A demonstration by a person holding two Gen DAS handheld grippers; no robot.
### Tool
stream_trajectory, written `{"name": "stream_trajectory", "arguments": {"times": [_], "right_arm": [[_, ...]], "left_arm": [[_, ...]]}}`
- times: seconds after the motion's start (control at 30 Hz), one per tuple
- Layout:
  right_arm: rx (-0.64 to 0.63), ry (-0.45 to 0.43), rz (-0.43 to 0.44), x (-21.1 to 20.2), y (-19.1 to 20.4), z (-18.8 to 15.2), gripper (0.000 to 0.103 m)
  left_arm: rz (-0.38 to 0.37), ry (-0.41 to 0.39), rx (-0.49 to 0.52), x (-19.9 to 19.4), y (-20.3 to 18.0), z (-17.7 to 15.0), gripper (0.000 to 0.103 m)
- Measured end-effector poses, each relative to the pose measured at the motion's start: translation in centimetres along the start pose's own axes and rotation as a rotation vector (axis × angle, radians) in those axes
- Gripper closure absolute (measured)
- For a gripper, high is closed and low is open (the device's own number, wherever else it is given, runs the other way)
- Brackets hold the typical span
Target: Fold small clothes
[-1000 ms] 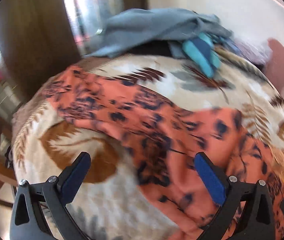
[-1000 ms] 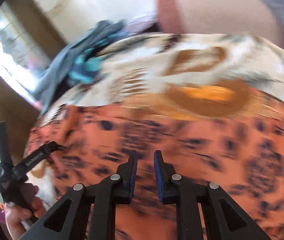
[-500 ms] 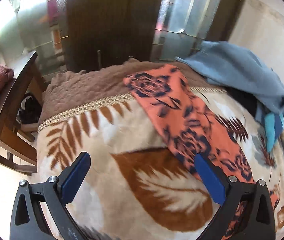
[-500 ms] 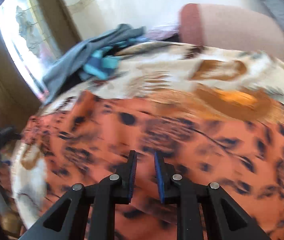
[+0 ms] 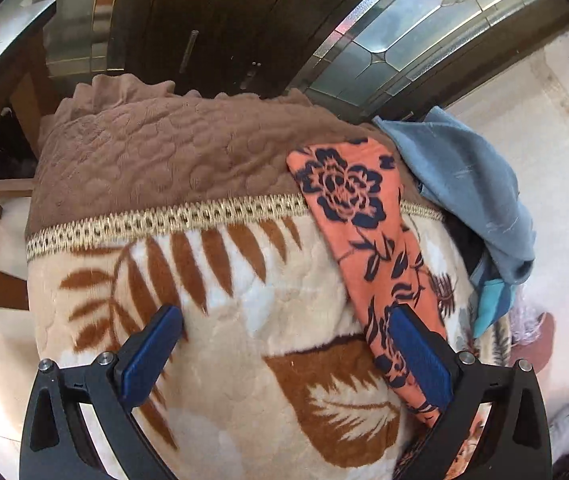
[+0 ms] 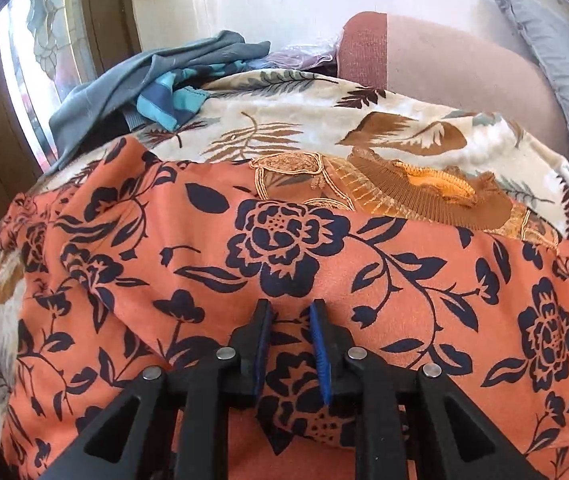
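**Orange floral garment spread on the blanket, right gripper nipping a fold**

I see my left gripper (image 5: pixel 284 354) with its jaws spread wide and nothing between them, hanging over the leaf-patterned blanket (image 5: pixel 244 320) near its gold-trimmed edge. One narrow end of the orange floral garment (image 5: pixel 364 216) runs across that trim onto the brown quilted cover (image 5: pixel 164 160) beyond; my right-hand pad sits over the strip's lower stretch.

From the right wrist view, the garment (image 6: pixel 284 248) lies broad across the near side of the blanket (image 6: pixel 324 128). My right gripper (image 6: pixel 290 320) has its jaws nearly together, and a raised fold of the orange cloth stands between the pads, which appear to pinch it. A brown ribbed piece (image 6: pixel 424 196) lies at the garment's far edge. A pile of blue-grey clothes (image 6: pixel 156 80) sits at the blanket's far left corner.
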State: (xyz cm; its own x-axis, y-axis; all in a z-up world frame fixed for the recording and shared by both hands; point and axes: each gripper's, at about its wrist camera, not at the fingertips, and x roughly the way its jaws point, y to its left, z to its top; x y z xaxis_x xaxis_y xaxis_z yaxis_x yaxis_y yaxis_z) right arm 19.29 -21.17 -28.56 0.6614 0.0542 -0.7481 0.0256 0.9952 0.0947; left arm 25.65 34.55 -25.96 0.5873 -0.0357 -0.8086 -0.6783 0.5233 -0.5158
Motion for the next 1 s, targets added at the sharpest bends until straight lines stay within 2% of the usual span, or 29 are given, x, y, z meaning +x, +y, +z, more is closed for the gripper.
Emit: {"name": "stream_trajectory", "arguments": {"times": [0.1, 0.17, 0.23, 0.33, 0.43, 0.5, 0.57, 0.63, 0.7, 0.77, 0.87, 0.97, 1.0], "right_arm": [[-0.011, -0.002, -0.013, -0.2, 0.4, -0.4, 0.08], [-0.013, -0.003, -0.016, -0.2, 0.6, -0.2, 0.08], [-0.008, -0.003, -0.012, 0.0, 0.4, -0.1, 0.08], [-0.01, -0.005, -0.016, 0.0, 0.3, 0.0, 0.08], [-0.015, -0.007, -0.023, 0.0, 0.4, 0.0, 0.08], [-0.013, -0.008, -0.021, 0.0, 0.3, 0.0, 0.08], [-0.013, -0.009, -0.022, 0.0, 0.3, 0.0, 0.08], [-0.014, -0.009, -0.022, 0.1, 0.4, 0.0, 0.08], [-0.013, -0.009, -0.021, 0.0, 0.3, 0.0, 0.08], [-0.011, -0.009, -0.019, 0.0, 0.2, 0.0, 0.08], [-0.012, -0.009, -0.02, 0.0, 0.2, 0.0, 0.08], [-0.011, -0.009, -0.019, 0.1, 0.2, 0.0, 0.08], [-0.011, -0.009, -0.019, 0.1, 0.2, 0.0, 0.08]], "left_arm": [[-0.03, 0.021, 0.025, 0.0, -0.2, 2.0, 0.004], [-0.071, 0.052, 0.031, 0.4, -0.5, 2.9, 0.016], [-0.119, 0.109, 0.038, 1.2, -1.2, 3.3, 0.022], [-0.129, 0.161, 0.064, 2.7, -2.4, 3.2, 0.022], [-0.123, 0.16, 0.061, 3.6, -2.9, 3.3, 0.022], [-0.152, 0.165, 0.052, 4.0, -3.4, 3.7, 0.022], [-0.218, 0.193, 0.03, 4.6, -3.8, 4.2, 0.042], [-0.252, 0.214, 0.028, 5.4, -4.1, 4.5, 0.045], [-0.269, 0.203, 0.027, 6.1, -3.9, 4.7, 0.048], [-0.311, 0.2, -0.007, 6.8, -3.1, 4.7, 0.061], [-0.353, 0.179, -0.041, 7.2, -2.1, 4.7, 0.072], [-0.344, 0.156, -0.045, 7.1, -1.8, 4.5, 0.086], [-0.341, 0.15, -0.052, 7.3, -1.9, 4.6, 0.087]]}}
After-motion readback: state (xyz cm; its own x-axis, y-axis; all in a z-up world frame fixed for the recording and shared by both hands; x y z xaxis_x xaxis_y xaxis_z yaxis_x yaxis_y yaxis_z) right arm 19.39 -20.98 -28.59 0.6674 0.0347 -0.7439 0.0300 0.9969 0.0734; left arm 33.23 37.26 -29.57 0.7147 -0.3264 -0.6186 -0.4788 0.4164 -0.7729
